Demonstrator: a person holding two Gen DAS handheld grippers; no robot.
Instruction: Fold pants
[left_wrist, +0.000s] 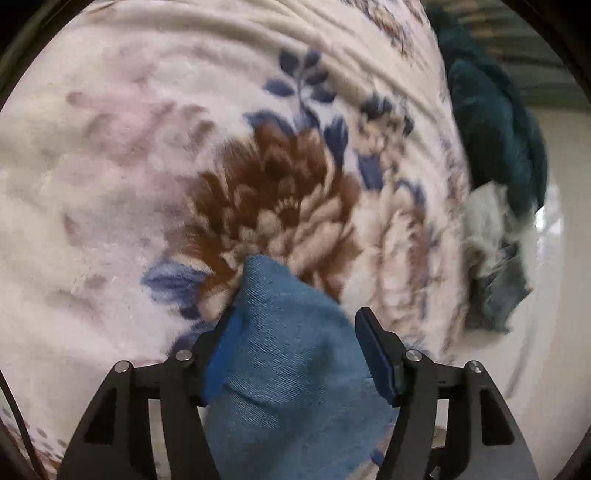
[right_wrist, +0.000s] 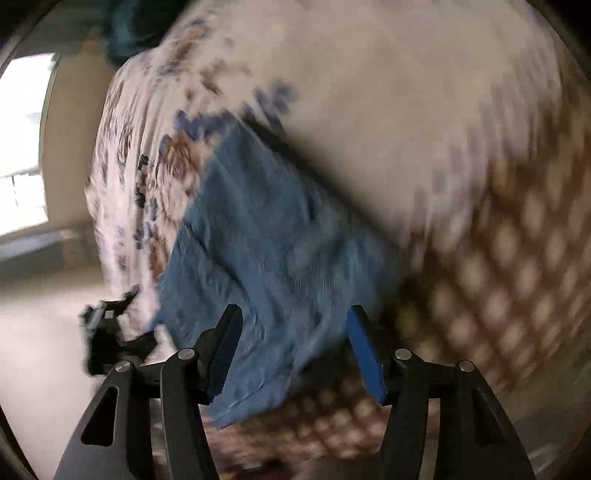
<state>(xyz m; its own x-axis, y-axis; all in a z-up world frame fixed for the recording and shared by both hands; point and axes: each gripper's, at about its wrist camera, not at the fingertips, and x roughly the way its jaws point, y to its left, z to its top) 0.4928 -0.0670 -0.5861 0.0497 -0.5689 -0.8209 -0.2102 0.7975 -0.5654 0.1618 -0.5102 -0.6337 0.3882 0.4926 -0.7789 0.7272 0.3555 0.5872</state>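
Blue denim fills the lower middle of my left wrist view: the pants (left_wrist: 291, 354) bunch up between the fingers of my left gripper (left_wrist: 295, 332). Those fingers stand apart, and the cloth lies against the left pad while the right pad (left_wrist: 376, 358) shows a gap beside it, so I cannot tell whether anything is truly pinched. Beyond the denim peak spreads the floral blanket (left_wrist: 184, 166), cream with a big brown flower and blue leaves across the centre of the frame. Farther off, at the right edge, I see a pile of clothes (left_wrist: 495, 236), pale and denim pieces below a dark teal one in the upper right.

On my right wrist view, heavily blurred, my right gripper (right_wrist: 293, 332) also has its fingers spread wide at the bottom of the frame. The pants (right_wrist: 258, 251) lie between and past them, running up toward the centre; the fabric overlaps the left pad (right_wrist: 225, 354), but I cannot tell if it touches. At lower left I make out the other gripper as a dark shape. Behind everything is the same blanket (right_wrist: 406, 110), with a window (right_wrist: 26, 140) at far left.
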